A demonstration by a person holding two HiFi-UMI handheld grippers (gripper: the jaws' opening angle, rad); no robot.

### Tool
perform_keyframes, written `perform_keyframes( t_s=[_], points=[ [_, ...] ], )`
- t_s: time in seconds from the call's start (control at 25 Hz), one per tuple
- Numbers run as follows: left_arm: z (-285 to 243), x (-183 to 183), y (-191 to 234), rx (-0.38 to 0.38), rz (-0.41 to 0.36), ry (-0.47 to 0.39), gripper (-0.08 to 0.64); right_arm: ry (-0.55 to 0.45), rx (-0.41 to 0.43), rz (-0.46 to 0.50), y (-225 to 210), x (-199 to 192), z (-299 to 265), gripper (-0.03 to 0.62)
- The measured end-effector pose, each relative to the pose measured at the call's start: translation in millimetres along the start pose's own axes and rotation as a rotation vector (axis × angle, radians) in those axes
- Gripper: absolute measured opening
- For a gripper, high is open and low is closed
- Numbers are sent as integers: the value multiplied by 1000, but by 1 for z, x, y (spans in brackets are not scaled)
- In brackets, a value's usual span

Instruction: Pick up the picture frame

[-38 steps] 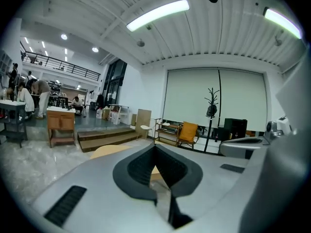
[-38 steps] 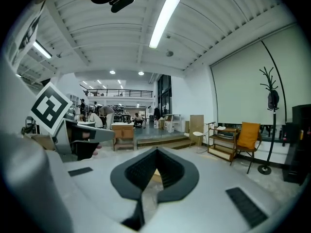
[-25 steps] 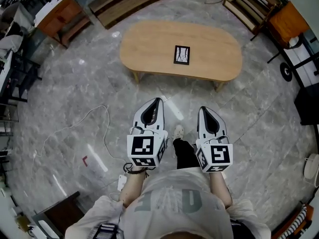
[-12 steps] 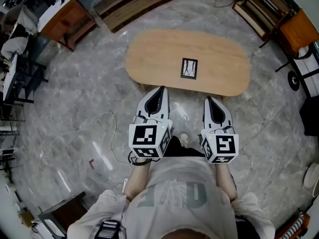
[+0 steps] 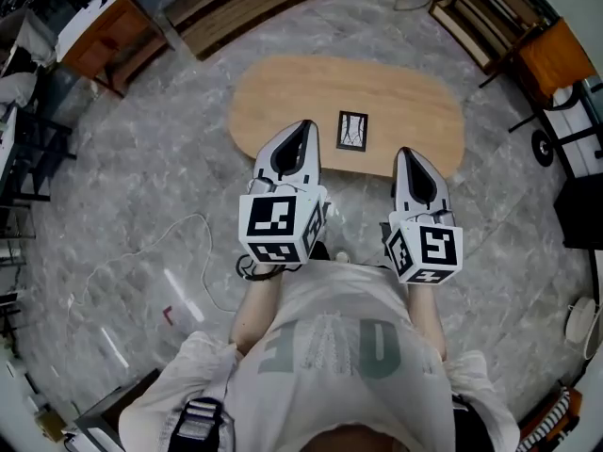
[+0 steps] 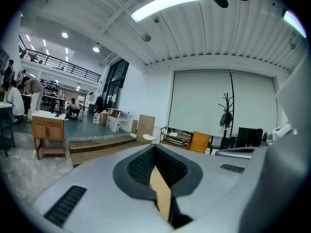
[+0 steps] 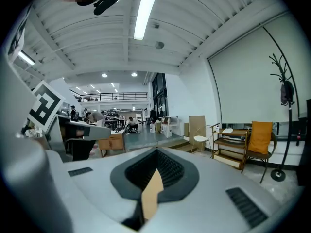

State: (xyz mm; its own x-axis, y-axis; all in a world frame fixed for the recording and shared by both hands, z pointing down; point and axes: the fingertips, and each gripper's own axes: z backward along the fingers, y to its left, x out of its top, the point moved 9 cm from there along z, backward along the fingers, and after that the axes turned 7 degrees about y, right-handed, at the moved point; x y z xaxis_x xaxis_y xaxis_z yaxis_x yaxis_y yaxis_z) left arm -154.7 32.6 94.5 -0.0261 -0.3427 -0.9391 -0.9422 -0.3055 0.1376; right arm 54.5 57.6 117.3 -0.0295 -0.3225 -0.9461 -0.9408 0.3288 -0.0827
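Standing at the near side of the counter (image 5: 283, 88); nothing is grasped.

Head view: the picture frame (image 5: 352, 130) lies flat on the oval wooden top, a little right of its middle. It has a dark border and a pale picture, and nothing touches it. The tip of my left gripper (image 5: 304, 125) shows across the counter's near rim, just left of the frame. My right gripper (image 5: 406, 153) sits nearer me with its tip about at the rim, to the frame's right. The frame is apart from both.

Jaws: the left gripper view shows mine pressed together and holding nothing. A thin tan sliver shows in the slit, which I take for the counter's wood beyond. The right gripper view shows the same, together and empty. Both views look out across the room rather than down at the frame, so neither gripper is aimed at it.

Done: none of the pick itself, by my reading; only the position at the counter.

Left to do: part one pair of jaws, tip it down to the frame's edge, close on the border, lift. A frame lying flat offers little edge, so I expect to need a low angle.
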Motion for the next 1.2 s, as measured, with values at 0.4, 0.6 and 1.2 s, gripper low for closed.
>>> perform_keyframes(
  t_s=[0.4, 0.6, 1.2],
  points=[
    [-20, 17, 36, -65, -21, 5, 9, 10, -52, -66, 18, 10, -33, 5],
    [-27, 11, 45, -63, 7, 14, 9, 26, -48, -54, 27, 8, -44, 5],
    [-74, 0, 5, 5, -11, 70, 9, 61, 38, -63, -33, 6, -59, 5]
  ],
)
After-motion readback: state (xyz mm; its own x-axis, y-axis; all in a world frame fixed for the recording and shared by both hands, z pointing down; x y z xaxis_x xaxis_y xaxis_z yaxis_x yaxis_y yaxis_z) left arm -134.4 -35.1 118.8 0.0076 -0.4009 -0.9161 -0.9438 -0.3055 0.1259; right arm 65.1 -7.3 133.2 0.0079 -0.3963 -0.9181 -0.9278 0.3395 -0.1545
